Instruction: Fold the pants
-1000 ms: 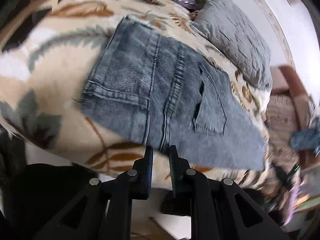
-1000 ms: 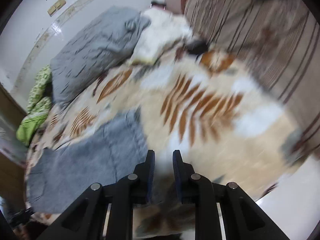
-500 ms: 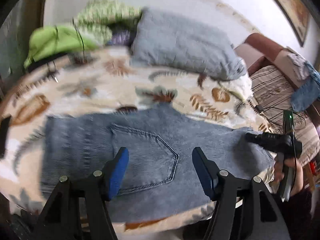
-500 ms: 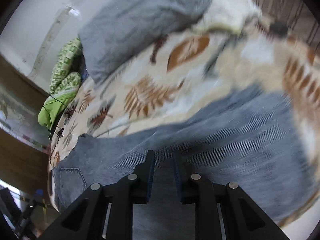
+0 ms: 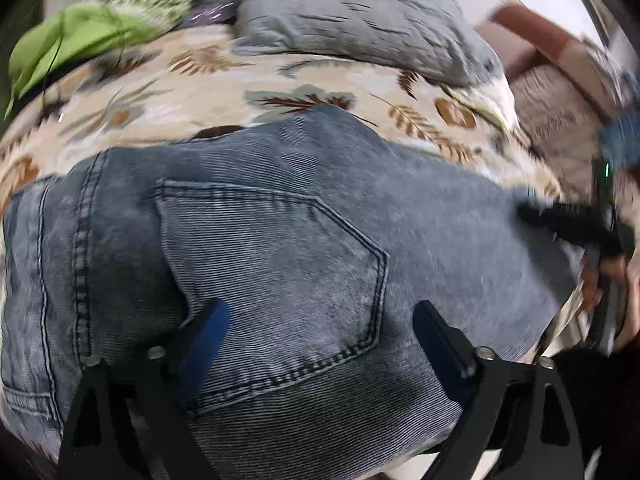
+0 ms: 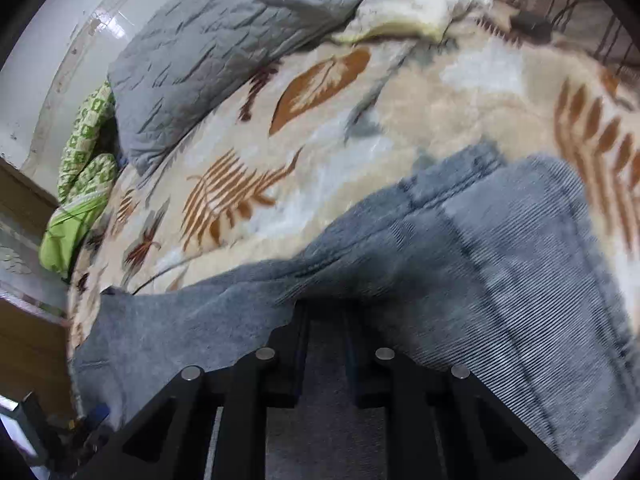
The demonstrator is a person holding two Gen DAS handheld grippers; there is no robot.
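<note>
Grey-blue jeans (image 5: 440, 216) lie flat on a leaf-patterned blanket (image 5: 200, 80), back pocket (image 5: 272, 248) up. My left gripper (image 5: 320, 312) hovers just above the pocket's lower part, its jaws opening wide with nothing pinched between them. In the left wrist view my right gripper (image 5: 560, 220), held by a hand (image 5: 604, 276), sits at the jeans' right end. In the right wrist view the right gripper (image 6: 326, 316) has narrow jaws closing on the jeans (image 6: 500, 260). Cloth bunches up over its tips and shows in the gap.
A grey quilted pillow (image 5: 352, 12) (image 6: 224, 40) and green bedding (image 5: 80, 36) (image 6: 80, 168) lie at the far side of the bed. A white cushion (image 6: 412, 0) sits beside the pillow. A striped brown sofa (image 5: 560, 120) stands past the bed's right end.
The left jaws went from nearly shut to wide apart, and that gripper rolled and came in close over the pocket. The right gripper slid off the bare blanket onto the jeans.
</note>
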